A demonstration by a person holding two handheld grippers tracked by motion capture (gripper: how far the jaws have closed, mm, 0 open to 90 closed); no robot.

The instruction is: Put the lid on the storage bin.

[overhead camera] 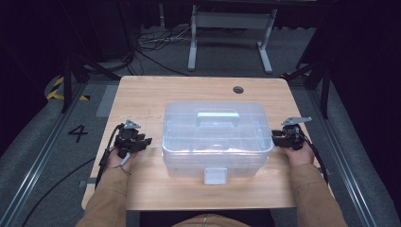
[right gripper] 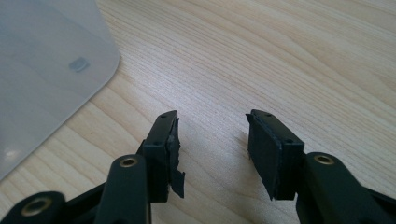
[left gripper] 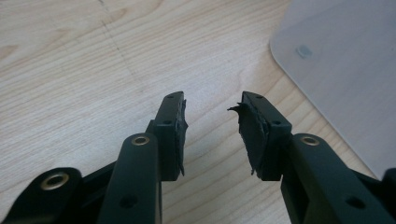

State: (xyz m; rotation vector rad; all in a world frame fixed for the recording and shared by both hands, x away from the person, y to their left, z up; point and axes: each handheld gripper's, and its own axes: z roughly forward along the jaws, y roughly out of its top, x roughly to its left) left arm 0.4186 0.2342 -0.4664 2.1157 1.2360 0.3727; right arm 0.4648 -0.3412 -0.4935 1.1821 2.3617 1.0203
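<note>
- Translucent plastic storage box [overhead camera: 215,137], rounded corners, flat lid with recessed handle [overhead camera: 217,117], front latch [overhead camera: 215,176]; sits mid tabletop [overhead camera: 142,94].
- Tabletop: pale wood grain, round grommet hole [overhead camera: 238,89] near far edge.
- Left tongs [left gripper: 211,126]: jaws apart, empty, black pads [left gripper: 254,133] frayed, just beside box's left side.
- Right tongs [right gripper: 212,151]: jaws apart, empty, near box's right side.

Translucent plastic box [overhead camera: 215,137], matt wooden table [overhead camera: 142,99]
</note>
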